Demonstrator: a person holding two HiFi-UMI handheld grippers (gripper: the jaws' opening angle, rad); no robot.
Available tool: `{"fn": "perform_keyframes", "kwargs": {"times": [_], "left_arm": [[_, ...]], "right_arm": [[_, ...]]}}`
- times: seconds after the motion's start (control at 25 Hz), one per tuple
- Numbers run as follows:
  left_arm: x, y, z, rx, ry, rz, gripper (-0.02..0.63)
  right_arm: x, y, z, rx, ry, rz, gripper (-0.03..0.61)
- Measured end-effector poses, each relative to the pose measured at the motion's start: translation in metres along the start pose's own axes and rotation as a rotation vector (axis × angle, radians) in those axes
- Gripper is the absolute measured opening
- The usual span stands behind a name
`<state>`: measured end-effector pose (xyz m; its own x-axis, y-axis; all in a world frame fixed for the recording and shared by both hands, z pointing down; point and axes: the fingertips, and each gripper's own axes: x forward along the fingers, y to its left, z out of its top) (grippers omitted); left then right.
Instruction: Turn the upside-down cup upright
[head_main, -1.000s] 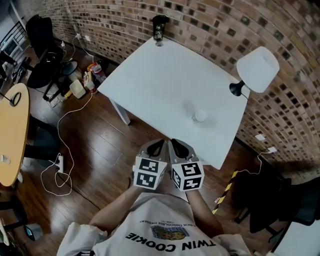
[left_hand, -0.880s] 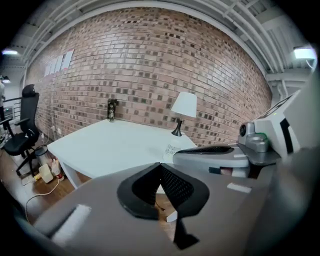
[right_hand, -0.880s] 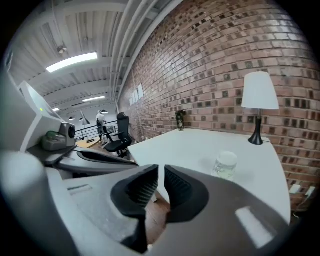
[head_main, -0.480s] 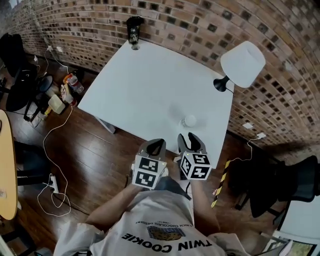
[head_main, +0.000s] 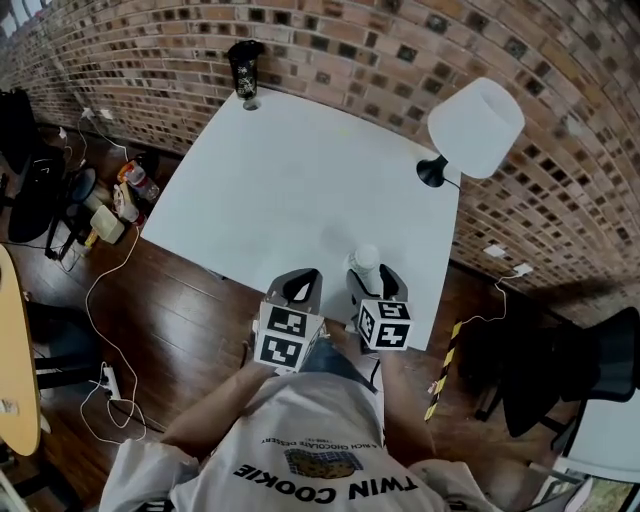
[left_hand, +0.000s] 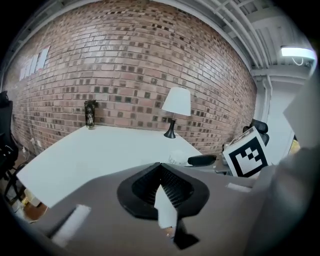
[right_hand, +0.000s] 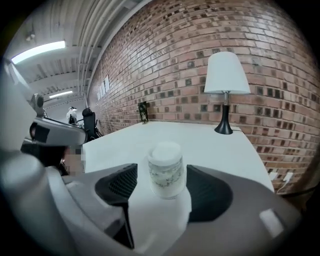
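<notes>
Right gripper view: right claw (right_hand: 161, 174) was wide and its jaws had just been opening. The upside-down cup (right_hand: 166, 169) stood between them, with the pads clear of it on both sides. Cup sat rim-down on the worktop (head_main: 290, 170), near right part, close to the near edge. Left claw (left_hand: 160, 167) was narrow, jaws together, nothing in it, just left of the right one. Step looked like the grasp. My call: get the cup deeper between the pads and close on mid-wall. Squeeze lightly, since it looked thin and could buckle. Lift clear before rolling the wrist over, else the rim would drag. Set it down farther from the edge.
</notes>
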<state>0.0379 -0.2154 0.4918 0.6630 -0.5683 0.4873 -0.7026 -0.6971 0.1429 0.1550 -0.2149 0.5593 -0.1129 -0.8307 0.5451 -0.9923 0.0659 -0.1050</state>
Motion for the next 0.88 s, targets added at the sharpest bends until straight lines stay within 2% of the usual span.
{"fn": "perform_keyframes", "kwargs": {"times": [0.24, 0.4, 0.52, 0.68, 0.88], "left_arm": [[0.027, 0.009, 0.014, -0.009, 0.005, 0.026, 0.003], [0.041, 0.013, 0.019, -0.015, 0.011, 0.037, 0.003], [0.047, 0.017, 0.022, -0.021, 0.01, 0.046, 0.003], [0.051, 0.02, 0.023, -0.03, 0.01, 0.052, 0.003], [0.051, 0.021, 0.023, -0.048, 0.002, 0.053, 0.003]], "right_arm": [[0.024, -0.008, -0.003, -0.066, 0.022, 0.086, 0.298], [0.035, -0.003, -0.008, -0.179, 0.061, 0.173, 0.298], [0.037, 0.0, -0.011, -0.22, 0.074, 0.21, 0.285], [0.036, 0.003, -0.008, -0.285, 0.093, 0.236, 0.279], [0.028, 0.008, 0.008, -0.471, 0.166, 0.23, 0.276]]}}
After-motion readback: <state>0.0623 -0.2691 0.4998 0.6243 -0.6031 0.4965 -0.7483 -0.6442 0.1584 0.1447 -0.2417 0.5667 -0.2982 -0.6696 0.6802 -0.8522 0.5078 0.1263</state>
